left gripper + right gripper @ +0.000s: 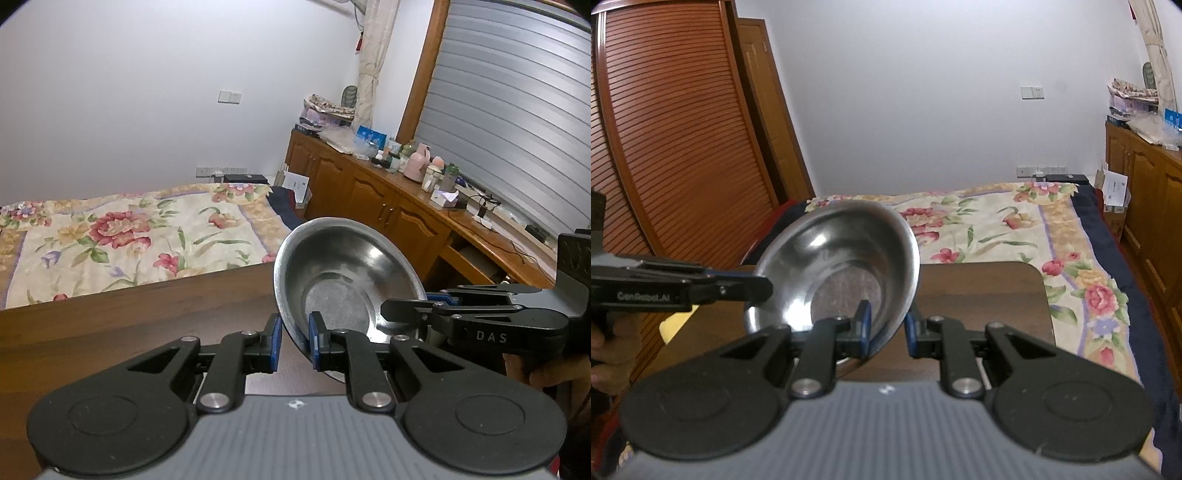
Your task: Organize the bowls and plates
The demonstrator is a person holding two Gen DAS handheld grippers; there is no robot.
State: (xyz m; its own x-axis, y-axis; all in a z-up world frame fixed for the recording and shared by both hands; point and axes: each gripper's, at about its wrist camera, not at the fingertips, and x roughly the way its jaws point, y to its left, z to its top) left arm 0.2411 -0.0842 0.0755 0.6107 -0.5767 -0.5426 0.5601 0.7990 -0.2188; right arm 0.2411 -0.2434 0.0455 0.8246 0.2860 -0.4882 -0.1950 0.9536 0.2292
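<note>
Both the left tool (295,341) and right tool (886,328) are pinching the steel bowl's (343,277) rim, needing matched, level carrying above the worktop (979,291).

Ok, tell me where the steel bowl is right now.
The steel bowl hangs tilted above the dark table, its rim pinched by the left gripper and right gripper, bed behind.

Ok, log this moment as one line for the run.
left gripper: shut on steel bowl rim | right gripper: shut on opposite rim | bowl: tilted, above table

left hand-held gripper (294,341): black linkages | blue pads | silver screws | ribbed grey body | "GenRobot.AI" marking
</note>
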